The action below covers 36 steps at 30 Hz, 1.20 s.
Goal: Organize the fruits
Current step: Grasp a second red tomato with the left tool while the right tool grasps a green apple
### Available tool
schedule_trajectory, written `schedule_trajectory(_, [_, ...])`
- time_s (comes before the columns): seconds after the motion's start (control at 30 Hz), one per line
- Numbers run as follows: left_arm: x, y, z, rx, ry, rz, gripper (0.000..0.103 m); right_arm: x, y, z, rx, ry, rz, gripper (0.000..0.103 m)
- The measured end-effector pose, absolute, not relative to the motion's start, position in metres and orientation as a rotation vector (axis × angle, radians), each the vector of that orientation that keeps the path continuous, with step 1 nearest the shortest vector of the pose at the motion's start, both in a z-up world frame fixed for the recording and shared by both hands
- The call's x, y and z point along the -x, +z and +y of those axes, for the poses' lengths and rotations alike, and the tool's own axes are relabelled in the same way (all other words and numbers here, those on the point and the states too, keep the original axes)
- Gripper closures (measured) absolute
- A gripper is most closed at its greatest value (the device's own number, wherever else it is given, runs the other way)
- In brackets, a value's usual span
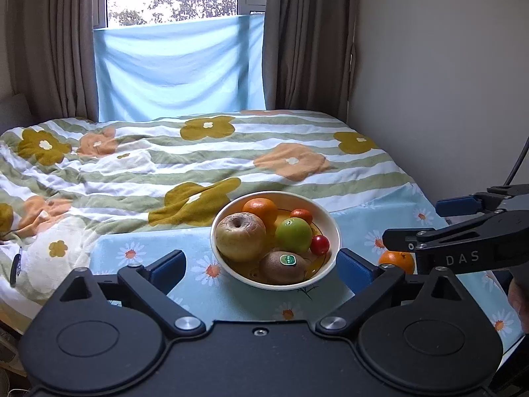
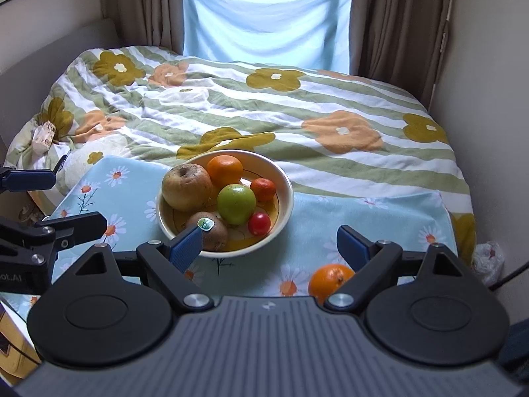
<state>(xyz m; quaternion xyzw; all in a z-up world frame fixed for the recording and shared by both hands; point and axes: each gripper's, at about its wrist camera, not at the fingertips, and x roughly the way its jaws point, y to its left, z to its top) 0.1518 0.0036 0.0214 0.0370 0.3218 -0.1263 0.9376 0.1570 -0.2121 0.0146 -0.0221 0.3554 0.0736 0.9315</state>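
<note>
On the light blue daisy-print cloth (image 2: 380, 211) spread over the near end of the bed, a cream bowl (image 2: 284, 178) with a yellow inside is being shown holding most of the fruit. Inside it, a wrinkled yellowish apple (image 2: 186, 187) is being seen at the left, with an orange (image 2: 225, 170) behind it, a green apple (image 2: 236, 204) in the middle, a small mandarin (image 2: 263, 189) toward the far right, a red cherry tomato (image 2: 259, 223) at the near right, and a kiwi (image 2: 215, 235) bearing a green sticker at the near edge. A second orange (image 2: 330, 279) is being left outside the bowl, lying on the cloth near the bowl's right side and partly hidden behind the right gripper's body. The right gripper (image 2: 274, 244) is being held with its blue-padded fingers spread wide and nothing between them; its left finger (image 2: 186, 248) is being seen in front of the bowl's near rim and the kiwi, though contact cannot be judged. The left gripper (image 1: 261, 266) is likewise being held wide open and empty, with the bowl (image 1: 332, 228) framed between and beyond its fingers, apart from both pads. From the left wrist view, the right gripper (image 1: 426, 225) is being seen at the right, in front of the loose orange (image 1: 395, 259). Behind the cloth, a striped quilt (image 1: 165, 165) with orange and mustard flowers is being shown covering the bed, and a pale blue sheet (image 1: 178, 69) is being hung across the window between brown curtains (image 1: 49, 43).
</note>
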Motion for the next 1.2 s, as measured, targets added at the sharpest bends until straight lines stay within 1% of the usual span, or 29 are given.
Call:
schedule_trajectory(0.27, [-0.102,0.034,-0.008,-0.058,-0.140,0.593,0.002,-0.101,0.026,-0.235,0.000,0.152,0.691,0.000])
schedule_trajectory(0.57, [-0.054,0.021,-0.047,-0.022,-0.019,0.605,0.002,-0.065,0.011,-0.294,0.016,0.178,0.689,0.000])
schedule_trajectory(0.8, [-0.039,-0.015,-0.080,0.000,0.045,0.632,0.002,-0.064,-0.020,-0.335,0.058,0.171,0.680,0.000])
schedule_trajectory(1.07, [-0.051,-0.073,-0.098,0.032,0.094,0.691,0.004,-0.089,-0.071,-0.362,0.032,0.161,0.691,0.000])
schedule_trajectory(1.13, [-0.056,-0.086,-0.101,0.045,0.105,0.707,0.008,-0.097,-0.083,-0.364,0.019,0.148,0.703,0.000])
schedule_trajectory(1.2, [-0.060,-0.097,-0.105,0.041,0.113,0.722,0.014,-0.104,-0.092,-0.368,-0.007,0.143,0.716,0.000])
